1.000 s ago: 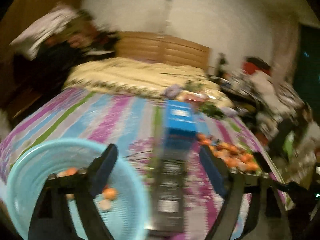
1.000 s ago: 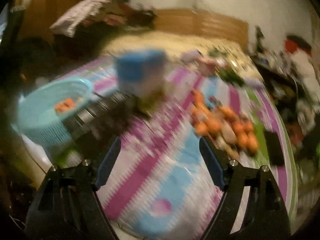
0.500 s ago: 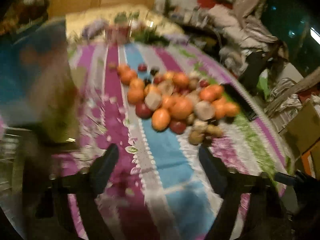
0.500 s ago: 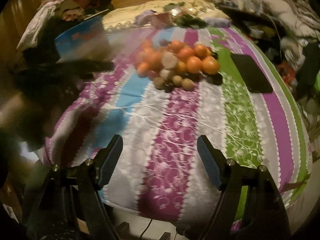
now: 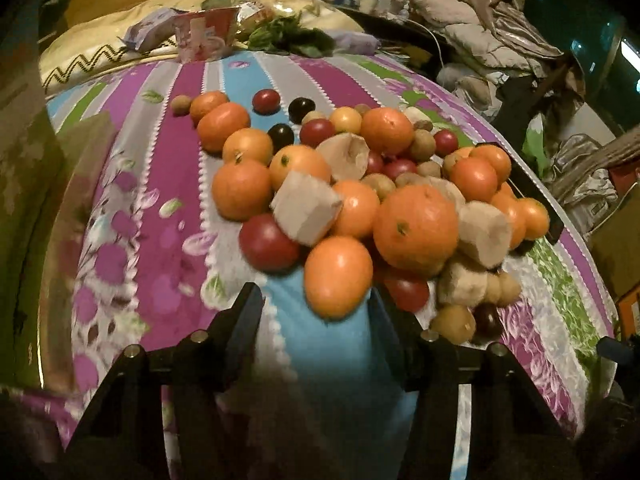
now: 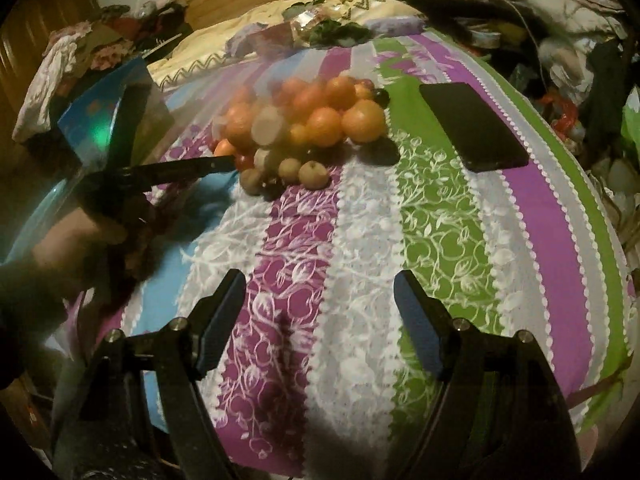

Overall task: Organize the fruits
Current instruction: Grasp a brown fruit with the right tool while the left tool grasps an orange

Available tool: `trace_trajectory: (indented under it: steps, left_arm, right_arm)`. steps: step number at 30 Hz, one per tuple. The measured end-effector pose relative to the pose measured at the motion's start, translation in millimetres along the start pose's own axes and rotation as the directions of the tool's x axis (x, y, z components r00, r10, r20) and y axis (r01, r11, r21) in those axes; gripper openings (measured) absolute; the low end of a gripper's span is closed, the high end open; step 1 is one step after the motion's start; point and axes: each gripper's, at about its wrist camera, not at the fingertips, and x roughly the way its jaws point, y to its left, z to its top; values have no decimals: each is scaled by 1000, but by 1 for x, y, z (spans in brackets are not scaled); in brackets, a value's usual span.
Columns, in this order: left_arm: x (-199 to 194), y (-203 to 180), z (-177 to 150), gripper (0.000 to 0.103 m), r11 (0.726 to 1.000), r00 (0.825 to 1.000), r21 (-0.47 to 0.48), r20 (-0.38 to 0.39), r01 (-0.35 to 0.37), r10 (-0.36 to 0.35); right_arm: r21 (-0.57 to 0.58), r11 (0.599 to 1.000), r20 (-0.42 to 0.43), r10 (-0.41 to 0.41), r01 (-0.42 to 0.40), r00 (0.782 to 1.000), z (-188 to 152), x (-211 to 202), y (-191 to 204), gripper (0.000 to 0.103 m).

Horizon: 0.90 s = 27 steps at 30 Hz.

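A pile of fruit [image 5: 360,184] lies on the striped bedcover: oranges, red and dark plums, small brown fruits and pale cut chunks. My left gripper [image 5: 316,300] sits at the pile's near edge with its jaws closing. The nearest orange [image 5: 338,276] lies between the fingertips, close to the right finger and apart from the left one. The right wrist view shows the same pile [image 6: 320,120] farther off, with the left gripper's fingers [image 6: 180,170] reaching into it from the left. My right gripper [image 6: 320,284] hangs open over bare cover, nothing between its fingers.
A black phone [image 6: 472,124] lies on the cover right of the pile. A blue box [image 6: 108,120] stands at the left, with a turquoise basket rim [image 6: 36,216] below it. Packets and greens [image 5: 280,34] sit behind the pile; clutter lines the bed's right side.
The left gripper swung from the turquoise basket over to the fruit pile, dropped close to it, and its jaws narrowed around the nearest orange. The right gripper sank toward the cover.
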Motion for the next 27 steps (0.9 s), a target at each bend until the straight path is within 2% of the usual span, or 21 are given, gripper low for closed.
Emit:
trace_trajectory:
  steps: [6,7,8,9,10,12,13,21,27]
  left_arm:
    - [8,-4,6,59,1000,1000,-6,26,-15,15]
    - [7,-3,6,52,1000,999,-9,31,-17,17]
    - [5,-2,6,39,1000,999,-17,36,2,-1]
    - [3,-2,6,36,999,999,-23,37,25,-24]
    - [0,-4,5,36,1000,999,-16,38,13,-13]
    - [-8,-9,-1,36,1000,999,5,45,-7,7]
    - [-12,-9,-4,36,1000,999,2,46,-9,9]
    - [-41,9,-42,36,991,999,-132,46,16,-10]
    - [-37,8,-43,36,990,999,-137,44,12,-6]
  right_arm:
    - [-2,1000,4,2,-2,1000,3,1,-5,77]
    - [2,1000,4,5,-5,1000,3,2,-7,75]
    - [8,1000,3,10,-10,1000,3,3,-9,68]
    - [13,1000,0,16,-16,1000,3,5,-11,61]
    - [21,1000,-6,22,-22,1000,4,7,-13,59]
    - [29,999,-10,31,-30,999,6,12,-16,47]
    - [28,999,-11,34,-33,999,8,15,-16,45]
    - [-35,996,-32,86,-87,996,40,59,-10,44]
    - [-87,994,-43,65,-69,997,62,92,-4,38]
